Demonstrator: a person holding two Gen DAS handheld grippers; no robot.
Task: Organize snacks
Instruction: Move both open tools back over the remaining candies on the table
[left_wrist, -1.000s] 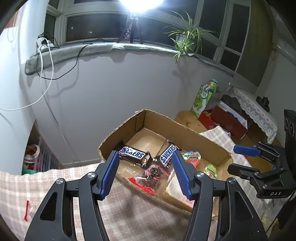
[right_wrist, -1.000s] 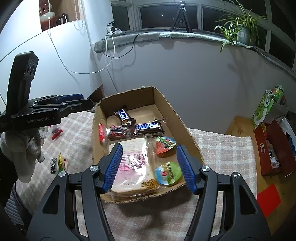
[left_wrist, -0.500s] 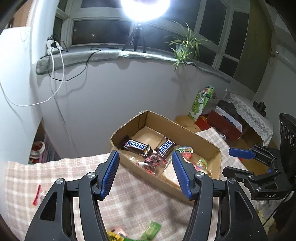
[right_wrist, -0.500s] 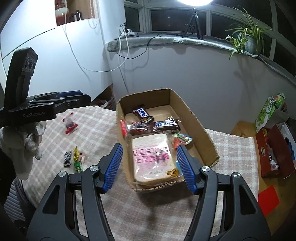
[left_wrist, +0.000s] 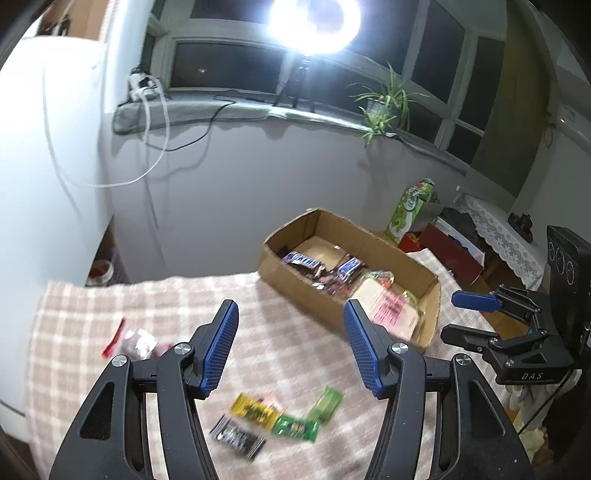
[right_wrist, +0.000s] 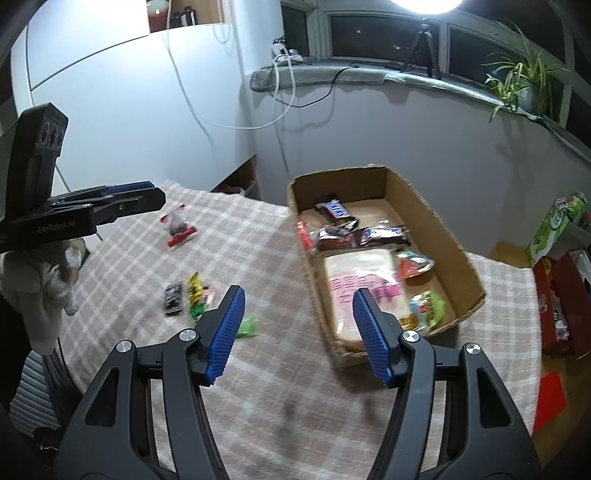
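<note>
A cardboard box (left_wrist: 399, 258) (right_wrist: 408, 188) stands on the checked tablecloth. In it lie two Snickers bars (right_wrist: 334, 210), a dark sweet packet (right_wrist: 332, 233), a flat bread pack (right_wrist: 364, 286) and jelly cups (right_wrist: 415, 264). On the cloth left of the box are small loose packets: yellow (left_wrist: 255, 408) (right_wrist: 195, 288), green (left_wrist: 295, 428) (right_wrist: 249, 326), black (left_wrist: 236, 439) (right_wrist: 173, 298), and a clear one with red ends (left_wrist: 136, 341) (right_wrist: 179, 226). My left gripper (left_wrist: 291, 317) (right_wrist: 157, 195) hangs open above the cloth near them. Beside the box's near corner, my right gripper (right_wrist: 299, 306) (left_wrist: 448, 315) is open too, holding nothing.
A gloved hand (right_wrist: 44, 280) holds the left gripper. A green carton (left_wrist: 410, 210) and a red box (right_wrist: 561, 295) stand on a low wooden table to the right. The wall, a sill with a plant (left_wrist: 384, 107) and cables lie beyond the cloth's far edge.
Both grippers have drawn back and left from the box. The box now sits farther off and to the right, and the loose packets on the cloth have come into view.
</note>
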